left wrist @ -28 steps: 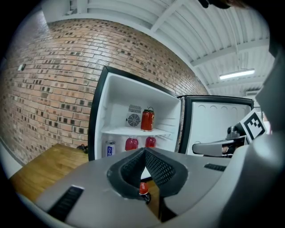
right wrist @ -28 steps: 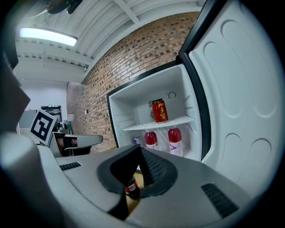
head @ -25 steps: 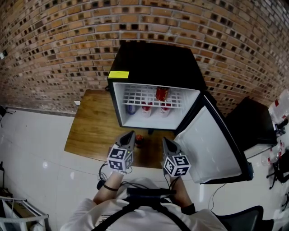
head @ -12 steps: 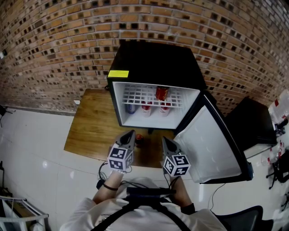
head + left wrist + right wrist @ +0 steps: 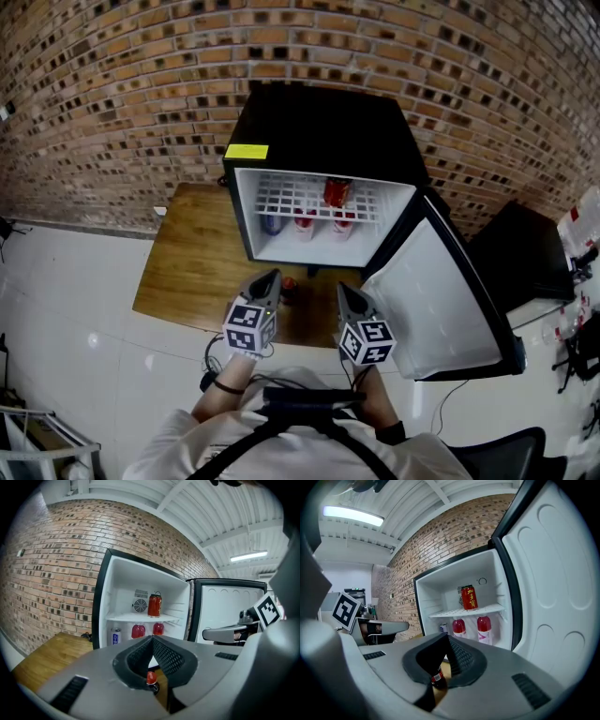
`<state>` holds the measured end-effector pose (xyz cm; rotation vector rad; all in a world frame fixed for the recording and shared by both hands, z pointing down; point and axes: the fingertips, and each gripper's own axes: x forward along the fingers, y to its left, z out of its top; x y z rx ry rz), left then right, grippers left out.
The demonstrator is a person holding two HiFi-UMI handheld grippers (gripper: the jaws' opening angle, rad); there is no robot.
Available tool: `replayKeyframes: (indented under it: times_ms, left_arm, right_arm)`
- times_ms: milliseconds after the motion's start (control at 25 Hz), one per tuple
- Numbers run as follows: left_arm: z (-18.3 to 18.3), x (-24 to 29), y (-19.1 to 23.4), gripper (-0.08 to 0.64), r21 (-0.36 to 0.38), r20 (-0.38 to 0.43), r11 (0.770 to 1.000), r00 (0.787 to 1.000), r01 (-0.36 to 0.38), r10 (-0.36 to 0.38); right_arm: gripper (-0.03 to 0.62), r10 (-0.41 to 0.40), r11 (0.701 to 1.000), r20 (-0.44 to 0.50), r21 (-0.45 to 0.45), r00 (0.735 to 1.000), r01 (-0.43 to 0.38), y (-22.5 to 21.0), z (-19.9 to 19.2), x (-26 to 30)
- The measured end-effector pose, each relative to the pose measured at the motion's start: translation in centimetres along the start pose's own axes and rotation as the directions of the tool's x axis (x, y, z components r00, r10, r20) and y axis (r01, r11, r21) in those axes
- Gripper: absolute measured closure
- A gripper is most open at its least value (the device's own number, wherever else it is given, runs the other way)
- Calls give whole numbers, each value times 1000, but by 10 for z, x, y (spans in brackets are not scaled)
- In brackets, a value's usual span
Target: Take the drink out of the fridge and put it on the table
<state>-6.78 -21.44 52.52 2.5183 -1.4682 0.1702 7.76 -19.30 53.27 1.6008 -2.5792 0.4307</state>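
Note:
A black mini fridge [image 5: 319, 131] stands on a wooden table [image 5: 187, 272] with its door [image 5: 441, 300] swung open to the right. A red can [image 5: 336, 194] [image 5: 154, 605] [image 5: 468, 597] sits on the upper wire shelf. Below it stand two red bottles [image 5: 138, 631] [image 5: 484, 629] and a blue-white can [image 5: 116, 636]. A small dark bottle with a red cap [image 5: 289, 286] [image 5: 151, 680] [image 5: 436, 677] stands on the table before the fridge. My left gripper [image 5: 272, 279] [image 5: 152, 637] and right gripper [image 5: 343, 291] [image 5: 447, 634] hover side by side short of it, both shut and empty.
The open door [image 5: 553, 573] fills the space to the right of my right gripper. A brick wall [image 5: 112, 84] backs the table. A black case [image 5: 520, 253] stands at the right, on white floor tiles [image 5: 66, 309]. A cable lies by the table's front edge.

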Motion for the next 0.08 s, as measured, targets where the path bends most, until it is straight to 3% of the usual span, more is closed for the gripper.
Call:
replayKeyframes:
  times_ms: [80]
  left_arm:
    - [0,0,0,555,-2,-2,1000,1000,2,-2]
  right_arm:
    - [580,0,1000,1,-2,1000,0,0,0,0]
